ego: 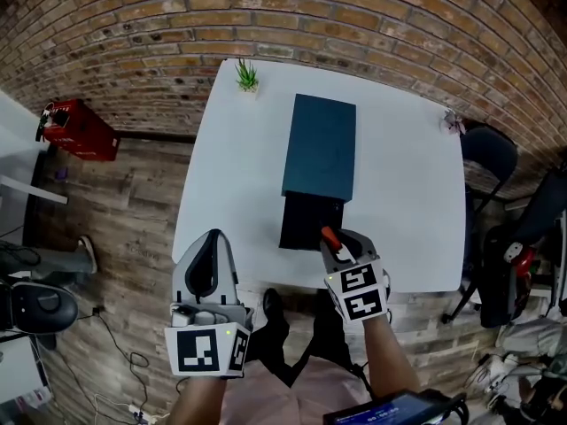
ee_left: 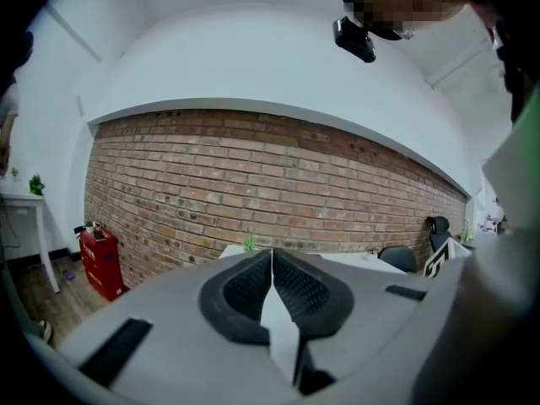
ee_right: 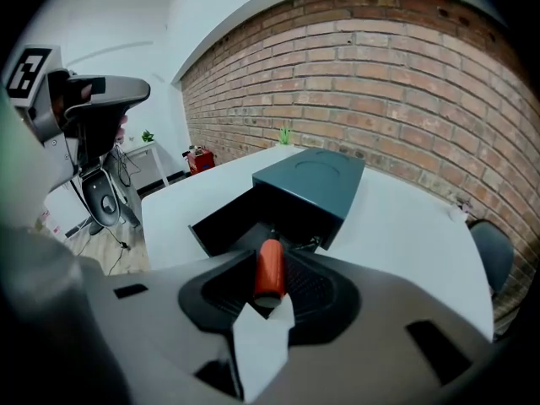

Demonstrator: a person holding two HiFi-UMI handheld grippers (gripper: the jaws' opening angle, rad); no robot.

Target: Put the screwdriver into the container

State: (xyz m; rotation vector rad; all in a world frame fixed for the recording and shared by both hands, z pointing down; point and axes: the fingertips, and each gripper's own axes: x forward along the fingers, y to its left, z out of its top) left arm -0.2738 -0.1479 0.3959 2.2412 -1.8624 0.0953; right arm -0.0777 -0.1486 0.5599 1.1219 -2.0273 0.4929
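One screwdriver with a round orange handle is pinched by the right gripper, near one dark teal box container. The left gripper is pressed together.

The black drawer stands open upward near the table edge; the teal cover apparently roofs its rear.

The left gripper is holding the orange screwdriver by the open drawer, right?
Not quite: it is the right gripper that is holding the orange screwdriver by the open drawer. The right gripper view shows its jaws closed on the handle. The left gripper has its jaws together with nothing in them.
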